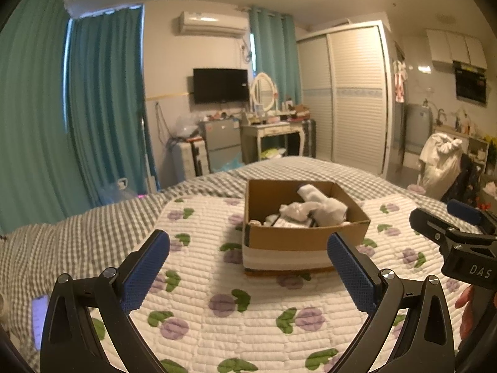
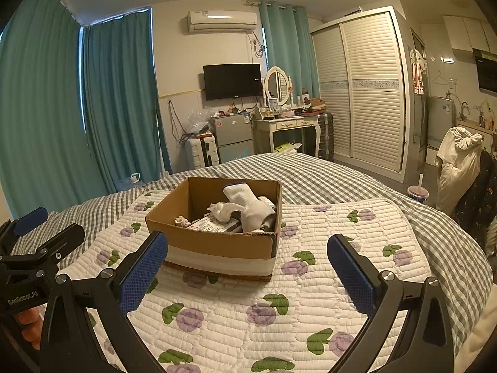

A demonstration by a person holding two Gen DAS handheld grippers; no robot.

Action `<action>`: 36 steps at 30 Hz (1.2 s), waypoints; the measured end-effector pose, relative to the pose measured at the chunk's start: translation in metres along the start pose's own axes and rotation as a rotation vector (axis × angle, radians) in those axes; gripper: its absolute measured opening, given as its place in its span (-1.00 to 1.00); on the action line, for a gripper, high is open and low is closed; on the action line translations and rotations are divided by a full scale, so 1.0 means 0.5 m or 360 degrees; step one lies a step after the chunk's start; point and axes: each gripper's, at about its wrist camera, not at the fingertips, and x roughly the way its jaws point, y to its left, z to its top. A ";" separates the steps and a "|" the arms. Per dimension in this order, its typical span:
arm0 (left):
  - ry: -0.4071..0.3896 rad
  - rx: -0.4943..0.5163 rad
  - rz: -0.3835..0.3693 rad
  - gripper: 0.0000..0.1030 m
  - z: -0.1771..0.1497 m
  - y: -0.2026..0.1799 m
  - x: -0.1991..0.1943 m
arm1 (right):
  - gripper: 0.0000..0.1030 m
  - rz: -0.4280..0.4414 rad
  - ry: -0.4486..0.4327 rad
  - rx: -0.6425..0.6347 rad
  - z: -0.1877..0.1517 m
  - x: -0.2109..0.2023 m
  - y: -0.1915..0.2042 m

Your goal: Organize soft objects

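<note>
Both grippers, left gripper and right gripper, hover spread and empty; each should approach the cardboard box squarely, pinching white socks mid-bundle.

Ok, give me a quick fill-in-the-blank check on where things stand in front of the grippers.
1. The white socks lie inside the ____ box.
2. The box stands on a quilted mat printed with ____ flowers.
3. The left gripper and the right gripper are both ____ and hold nothing.
4. The curtains behind the bed are ____ in colour.

Missing words: cardboard; purple; open; teal
</note>
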 end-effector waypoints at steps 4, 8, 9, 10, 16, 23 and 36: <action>0.0001 0.0001 0.0002 1.00 -0.001 0.000 0.000 | 1.00 0.0000 0.0003 -0.0003 -0.001 0.000 0.001; 0.0006 0.0001 0.0001 1.00 -0.001 0.000 0.000 | 1.00 0.0000 0.0006 -0.0005 -0.003 0.001 0.001; 0.0008 0.0003 0.0000 1.00 -0.001 0.000 0.001 | 1.00 -0.0002 0.0006 -0.0005 -0.004 0.001 0.002; 0.0009 0.0004 0.0003 1.00 -0.002 0.000 0.001 | 1.00 -0.0002 0.0007 -0.0004 -0.004 0.001 0.002; 0.0009 0.0005 0.0004 1.00 -0.003 -0.002 0.000 | 1.00 0.0000 0.0007 -0.0005 -0.004 0.001 0.002; 0.0008 0.0008 0.0009 1.00 -0.004 -0.001 0.000 | 1.00 -0.0003 0.0003 -0.0004 -0.006 0.001 0.003; 0.0007 0.0004 0.0012 1.00 -0.007 0.004 0.000 | 1.00 0.0002 0.0016 -0.0006 -0.011 0.002 0.002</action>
